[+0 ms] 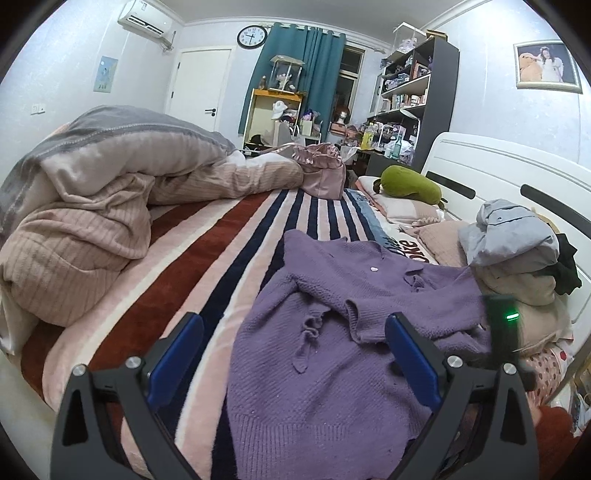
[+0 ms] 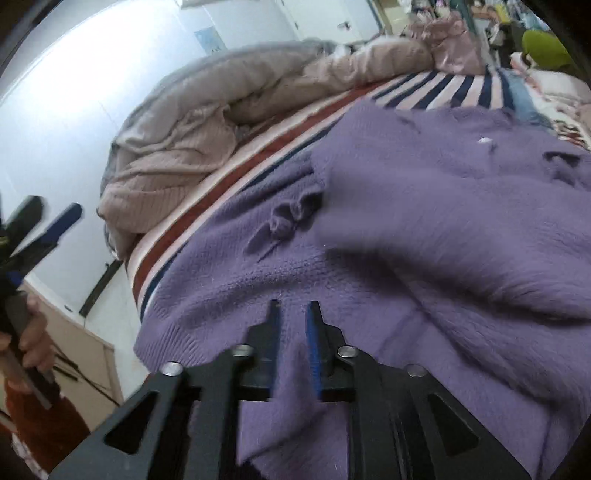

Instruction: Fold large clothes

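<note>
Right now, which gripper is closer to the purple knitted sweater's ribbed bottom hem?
Right. The right gripper is low over the sweater beside its hem; the left gripper hangs open farther back.

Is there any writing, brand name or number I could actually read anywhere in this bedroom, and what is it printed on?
"Diet Coke", partly hidden: on the printed pillow behind the purple sweater.
Wall clock: its numerals are too small to read.
Air conditioner: any logo is too small to read.
Shelf boxes and bottles: labels are blurred.
Right wrist view: nothing readable.
</note>
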The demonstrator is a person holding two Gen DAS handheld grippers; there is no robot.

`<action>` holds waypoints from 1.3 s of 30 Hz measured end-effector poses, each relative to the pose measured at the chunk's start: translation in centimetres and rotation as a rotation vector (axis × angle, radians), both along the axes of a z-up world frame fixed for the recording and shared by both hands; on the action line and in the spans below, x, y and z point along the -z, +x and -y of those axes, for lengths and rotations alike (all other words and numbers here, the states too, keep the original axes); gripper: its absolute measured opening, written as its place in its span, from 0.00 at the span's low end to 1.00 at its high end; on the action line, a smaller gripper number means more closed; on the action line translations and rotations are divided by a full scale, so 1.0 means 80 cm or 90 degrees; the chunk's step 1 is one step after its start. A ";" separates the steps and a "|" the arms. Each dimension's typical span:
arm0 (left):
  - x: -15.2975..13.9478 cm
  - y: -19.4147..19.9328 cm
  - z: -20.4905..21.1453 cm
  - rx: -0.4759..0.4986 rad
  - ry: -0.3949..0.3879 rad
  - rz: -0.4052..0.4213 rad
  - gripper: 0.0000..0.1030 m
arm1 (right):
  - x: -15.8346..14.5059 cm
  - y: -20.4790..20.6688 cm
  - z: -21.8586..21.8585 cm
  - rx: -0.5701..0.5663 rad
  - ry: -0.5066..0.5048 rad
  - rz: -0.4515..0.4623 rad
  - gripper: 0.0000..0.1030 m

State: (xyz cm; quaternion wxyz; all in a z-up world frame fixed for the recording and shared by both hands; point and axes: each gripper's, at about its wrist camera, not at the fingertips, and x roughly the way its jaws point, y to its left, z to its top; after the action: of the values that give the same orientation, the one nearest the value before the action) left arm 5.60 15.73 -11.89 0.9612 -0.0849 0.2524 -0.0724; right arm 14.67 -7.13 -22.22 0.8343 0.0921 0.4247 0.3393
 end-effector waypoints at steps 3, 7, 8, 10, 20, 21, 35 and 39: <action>0.005 0.006 0.000 -0.002 0.000 -0.005 0.95 | -0.038 -0.024 0.049 0.078 0.007 0.070 0.65; 0.012 0.014 0.004 -0.003 0.000 -0.015 0.95 | -0.054 -0.006 0.077 0.123 -0.028 0.086 0.65; 0.014 0.014 0.004 -0.005 -0.001 -0.018 0.95 | -0.056 0.002 0.072 0.112 -0.030 0.087 0.66; 0.016 0.013 0.003 -0.007 -0.004 -0.020 0.95 | -0.051 0.020 0.041 0.077 -0.074 0.099 0.70; 0.042 0.010 -0.045 -0.056 -0.004 -0.056 0.96 | -0.026 0.060 -0.046 0.050 -0.169 0.133 0.11; 0.046 0.011 -0.051 -0.064 -0.009 -0.060 0.96 | -0.035 0.057 -0.051 0.031 -0.136 0.139 0.11; 0.098 0.036 -0.055 -0.014 -0.021 -0.121 0.96 | -0.037 -0.004 0.001 -0.005 0.003 0.054 0.67; 0.124 0.054 -0.050 0.023 -0.005 -0.166 0.96 | -0.052 -0.062 0.130 0.145 0.000 0.054 0.70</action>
State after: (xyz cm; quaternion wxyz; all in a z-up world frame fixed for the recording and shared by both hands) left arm 9.95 19.70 -21.78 0.9184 -0.0929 0.3765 -0.0788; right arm 9.70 -17.57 -18.10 0.8848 0.1252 0.3757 0.2456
